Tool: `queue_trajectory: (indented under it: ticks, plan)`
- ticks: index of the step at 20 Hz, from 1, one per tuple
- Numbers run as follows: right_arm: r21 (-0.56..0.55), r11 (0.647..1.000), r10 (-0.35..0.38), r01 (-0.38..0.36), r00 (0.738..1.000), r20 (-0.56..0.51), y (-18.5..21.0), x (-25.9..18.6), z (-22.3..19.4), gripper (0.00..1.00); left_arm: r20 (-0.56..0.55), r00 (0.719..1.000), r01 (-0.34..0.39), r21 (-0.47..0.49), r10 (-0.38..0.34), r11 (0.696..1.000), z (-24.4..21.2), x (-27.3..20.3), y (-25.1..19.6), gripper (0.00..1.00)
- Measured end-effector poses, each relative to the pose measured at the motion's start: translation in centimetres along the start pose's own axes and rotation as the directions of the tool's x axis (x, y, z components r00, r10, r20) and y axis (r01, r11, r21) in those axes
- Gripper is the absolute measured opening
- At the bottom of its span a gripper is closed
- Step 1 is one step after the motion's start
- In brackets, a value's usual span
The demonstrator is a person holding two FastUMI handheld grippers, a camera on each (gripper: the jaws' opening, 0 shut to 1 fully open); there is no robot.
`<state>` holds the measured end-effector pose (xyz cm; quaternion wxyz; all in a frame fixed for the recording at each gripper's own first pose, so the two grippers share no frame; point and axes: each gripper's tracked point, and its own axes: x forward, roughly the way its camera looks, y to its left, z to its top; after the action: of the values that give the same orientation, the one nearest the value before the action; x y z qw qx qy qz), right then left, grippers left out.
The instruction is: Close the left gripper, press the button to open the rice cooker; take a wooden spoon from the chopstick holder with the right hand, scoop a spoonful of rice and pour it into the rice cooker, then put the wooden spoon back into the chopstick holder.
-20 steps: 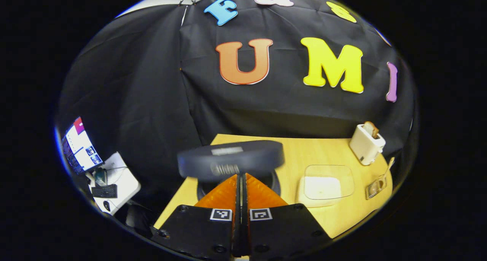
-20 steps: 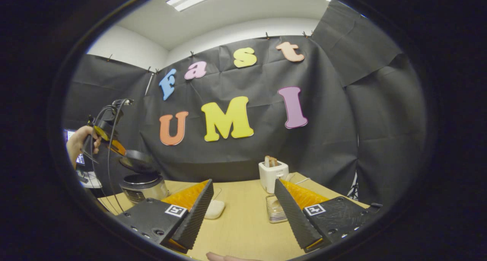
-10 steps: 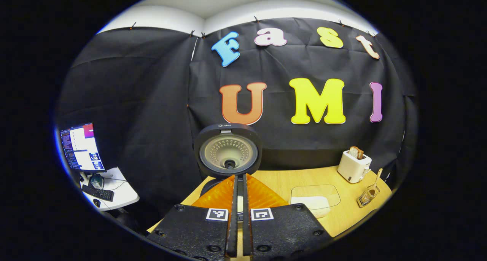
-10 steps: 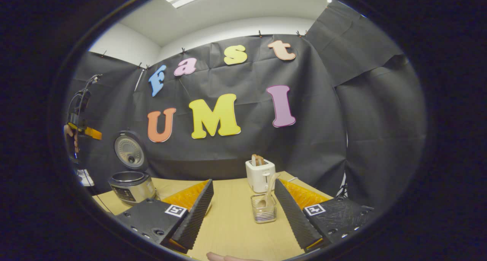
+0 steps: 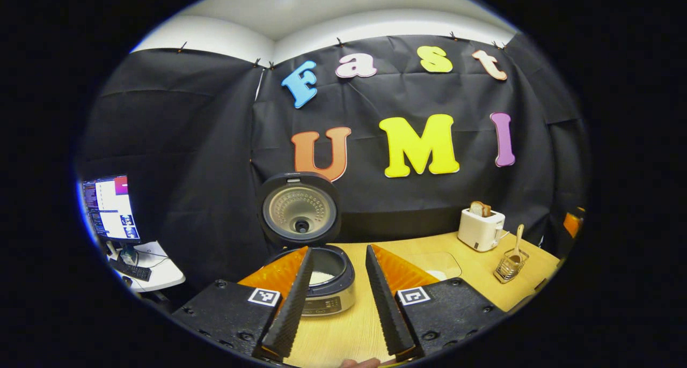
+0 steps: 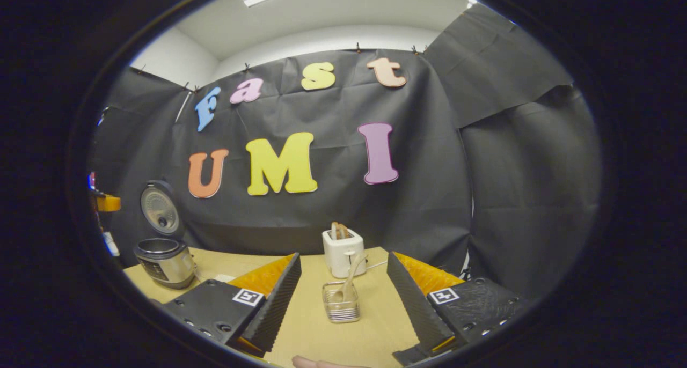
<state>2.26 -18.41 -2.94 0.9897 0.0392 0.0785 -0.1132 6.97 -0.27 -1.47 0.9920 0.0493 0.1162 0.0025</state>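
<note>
Right tool [image 6: 343, 309] hangs wide apart and empty, lined up on the wooden spoon [image 6: 350, 274], which leans upright in the chopstick holder [image 6: 340, 309] on the counter [image 6: 370, 336], likely for a grasp on the handle. Left tool [image 5: 334, 303] also gapes wide, empty, before the rice cooker [image 5: 324, 282], whose lid [image 5: 299, 208] stands raised, ready for rice.
</note>
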Motion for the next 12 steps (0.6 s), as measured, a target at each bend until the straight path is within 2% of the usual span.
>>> queue_trajectory:
  ticks: [1,2,3,4,5,7,10,12]
  plan:
    - [0.002,1.0,0.0,0.0,1.0,-0.009,-0.5,1.0,0.2,0.96,0.011,1.0,-0.015,0.012,0.014,1.0,-0.2,-0.1,-0.2,0.69]
    - [-0.001,1.0,-0.004,0.004,1.0,-0.022,-1.1,2.0,0.2,0.93,0.027,0.999,-0.029,0.023,0.029,0.999,-0.6,-0.3,-0.4,0.79]
    - [-0.007,1.0,-0.012,0.012,0.999,-0.039,-1.6,3.0,0.1,0.93,0.037,0.999,-0.036,0.03,0.035,0.999,-0.7,-0.4,-0.7,0.83]
    - [-0.02,1.0,-0.017,0.016,0.998,-0.055,-1.9,4.0,-0.3,0.99,0.044,0.998,-0.036,0.033,0.034,0.999,-1.0,-0.6,-1.3,0.88]
    - [-0.041,0.999,-0.022,0.019,0.997,-0.073,-2.2,5.0,-0.7,0.93,0.052,0.998,-0.029,0.033,0.027,0.999,-1.3,-0.7,-1.9,0.9]
    - [-0.078,0.997,-0.038,0.029,0.993,-0.11,-2.5,7.2,-1.9,0.96,0.033,0.999,0.006,0.011,-0.006,1.0,-2.8,-0.9,-3.3,0.99]
    - [-0.074,0.997,-0.023,0.009,0.982,-0.188,-1.9,10.6,-4.7,0.93,0.041,0.999,0.029,-0.033,-0.028,0.999,-3.9,-1.3,-4.4,0.99]
    - [-0.064,0.998,-0.012,-0.003,0.97,-0.244,-1.4,13.0,-6.5,0.96,0.049,0.999,0.021,-0.036,-0.02,0.999,-4.5,-1.6,-4.2,0.99]
